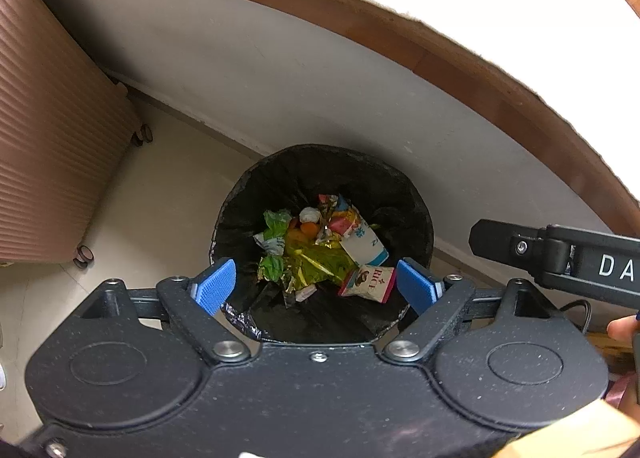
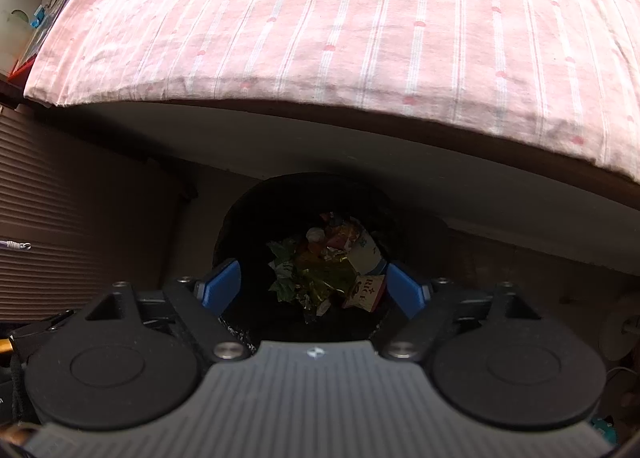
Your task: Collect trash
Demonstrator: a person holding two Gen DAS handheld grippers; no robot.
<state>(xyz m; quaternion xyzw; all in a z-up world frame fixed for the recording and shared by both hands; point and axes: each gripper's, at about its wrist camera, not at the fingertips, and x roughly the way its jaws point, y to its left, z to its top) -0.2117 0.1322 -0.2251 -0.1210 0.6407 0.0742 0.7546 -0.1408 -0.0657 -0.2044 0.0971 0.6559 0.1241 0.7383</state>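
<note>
A round trash bin (image 1: pixel 384 185) lined with a black bag stands on the floor by the bed base. Inside lie several wrappers: a small "RICE" packet (image 1: pixel 368 284), a white and blue carton (image 1: pixel 366 246), yellow foil (image 1: pixel 316 262) and a green wrapper (image 1: pixel 274 230). My left gripper (image 1: pixel 316 286) hangs straight above the bin, open, nothing between its blue pads. My right gripper (image 2: pixel 314 286) also hovers over the bin (image 2: pixel 240 225), open and empty, with the "RICE" packet (image 2: pixel 366 294) far below it. Part of the right gripper's black body (image 1: pixel 560 254) shows at the right edge of the left wrist view.
A pink ribbed suitcase (image 1: pixel 52 137) on wheels stands left of the bin. A bed with a pink striped sheet (image 2: pixel 340 29) and a wooden frame (image 1: pixel 460 69) overhangs behind. Pale floor (image 1: pixel 160 197) lies between suitcase and bin. A fingertip (image 1: pixel 622 328) shows at the right.
</note>
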